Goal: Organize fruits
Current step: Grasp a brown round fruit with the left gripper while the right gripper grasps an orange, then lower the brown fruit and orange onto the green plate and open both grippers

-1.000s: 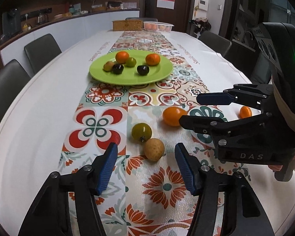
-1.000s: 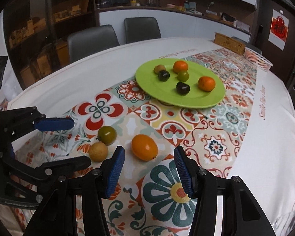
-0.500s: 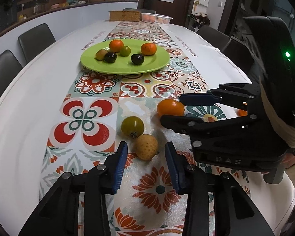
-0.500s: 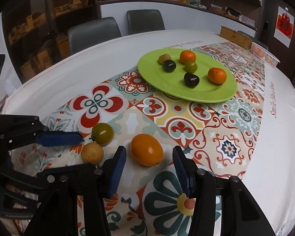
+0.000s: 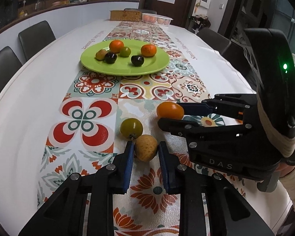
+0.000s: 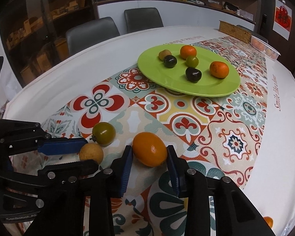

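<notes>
Showing: two hand-held grippers low over a patterned tablecloth, each bracketing one loose fruit.
Left gripper: lower centre of the left wrist view; blue pads flank the tan fruit on both sides, closed to its width and apparently touching it. The fruit rests on the cloth.
Right gripper: lower centre of the right wrist view; the orange fruit lies between its pads, the left pad at the skin, the right pad just beside it. A firm grip cannot be told.
Green tomato: just beyond the tan fruit, touching it, outside both grippers.
Plate: green, upper centre, well apart from the grippers, carrying six small fruits.
Small orange: lower right edge of the right wrist view, on the cloth.
</notes>
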